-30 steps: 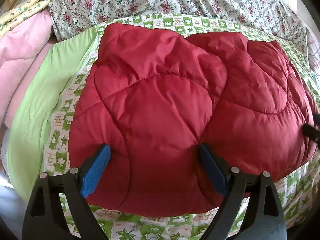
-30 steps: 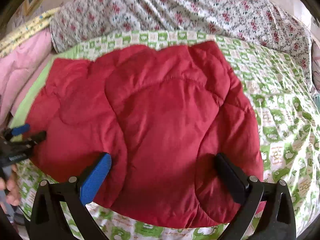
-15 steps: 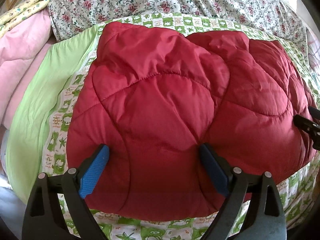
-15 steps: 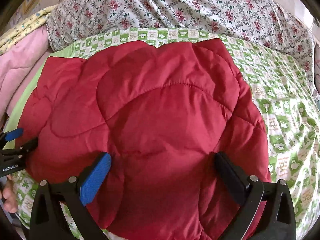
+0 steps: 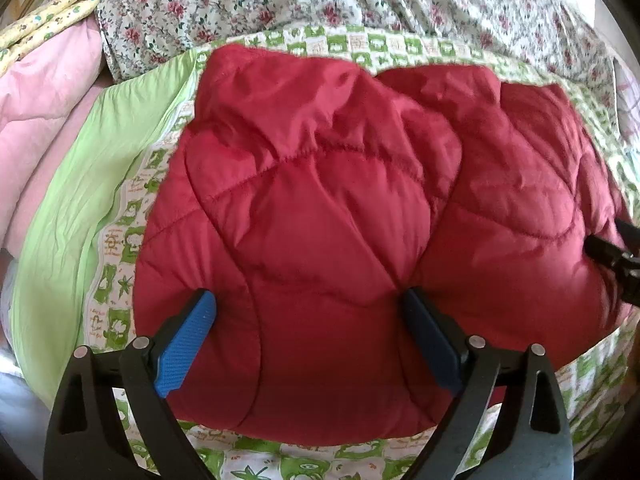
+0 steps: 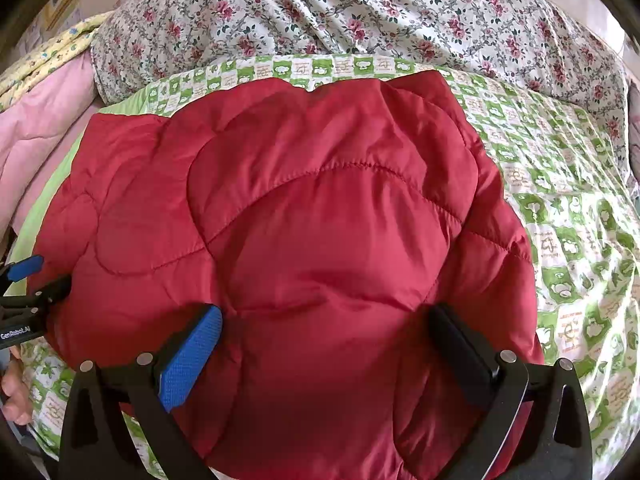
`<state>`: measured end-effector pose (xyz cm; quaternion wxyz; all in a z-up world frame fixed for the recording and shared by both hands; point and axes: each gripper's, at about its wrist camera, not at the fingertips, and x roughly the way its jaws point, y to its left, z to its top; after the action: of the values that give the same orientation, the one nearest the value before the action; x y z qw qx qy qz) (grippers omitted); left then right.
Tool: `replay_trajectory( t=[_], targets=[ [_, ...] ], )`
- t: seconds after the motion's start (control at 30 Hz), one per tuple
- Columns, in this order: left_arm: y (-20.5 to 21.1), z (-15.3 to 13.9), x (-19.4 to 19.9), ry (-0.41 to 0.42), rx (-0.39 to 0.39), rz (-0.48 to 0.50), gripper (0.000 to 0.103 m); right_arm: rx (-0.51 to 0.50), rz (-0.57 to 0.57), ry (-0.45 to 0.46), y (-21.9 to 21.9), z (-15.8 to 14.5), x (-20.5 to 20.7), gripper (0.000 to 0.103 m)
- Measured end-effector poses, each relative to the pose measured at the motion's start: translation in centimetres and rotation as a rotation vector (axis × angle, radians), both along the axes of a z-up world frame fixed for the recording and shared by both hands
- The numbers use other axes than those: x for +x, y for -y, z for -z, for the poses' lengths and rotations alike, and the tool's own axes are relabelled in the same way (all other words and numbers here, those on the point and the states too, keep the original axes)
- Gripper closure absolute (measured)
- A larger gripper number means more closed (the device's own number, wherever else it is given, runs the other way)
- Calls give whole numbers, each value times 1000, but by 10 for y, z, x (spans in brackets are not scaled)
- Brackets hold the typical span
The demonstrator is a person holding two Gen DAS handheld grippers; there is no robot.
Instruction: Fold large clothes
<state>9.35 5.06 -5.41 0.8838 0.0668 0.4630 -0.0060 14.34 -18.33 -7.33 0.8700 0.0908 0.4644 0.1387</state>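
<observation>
A red quilted padded jacket (image 5: 320, 208) lies folded into a puffy bundle on a green-and-white patterned sheet (image 5: 120, 272). My left gripper (image 5: 308, 300) is open, its blue-padded fingers (image 5: 184, 348) spread wide and resting on the jacket's near left part, with fabric bulging between them. My right gripper (image 6: 326, 312) is open too and straddles the near right part of the jacket (image 6: 320, 220). Each gripper shows at the edge of the other's view: the right gripper (image 5: 612, 256) and the left gripper (image 6: 28, 292).
A floral bedcover (image 6: 360, 12) is heaped behind the jacket. A pink quilt (image 5: 44, 120) and a yellow patterned blanket (image 5: 48, 16) lie at the left. The plain green sheet border (image 5: 72, 208) runs along the left side. A hand (image 6: 14, 392) shows at the lower left.
The right gripper has moved forward and down over the jacket, which now fills more of its view. The left gripper has barely shifted. Both stay open.
</observation>
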Motion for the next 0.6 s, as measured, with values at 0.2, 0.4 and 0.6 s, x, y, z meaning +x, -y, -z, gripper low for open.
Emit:
replay_trajectory(
  t=[0.2,0.4,0.6],
  targets=[
    [-7,-24,33,40,-19,-17,8,49,13,54,9,-31,18,1],
    [-12,-14,75,1,5,-65,8,36,-7,-20,4,-14,63,1],
    [-11,11,91,-31,15,-66,8,34,-10,-43,3,8,79,0]
  ],
)
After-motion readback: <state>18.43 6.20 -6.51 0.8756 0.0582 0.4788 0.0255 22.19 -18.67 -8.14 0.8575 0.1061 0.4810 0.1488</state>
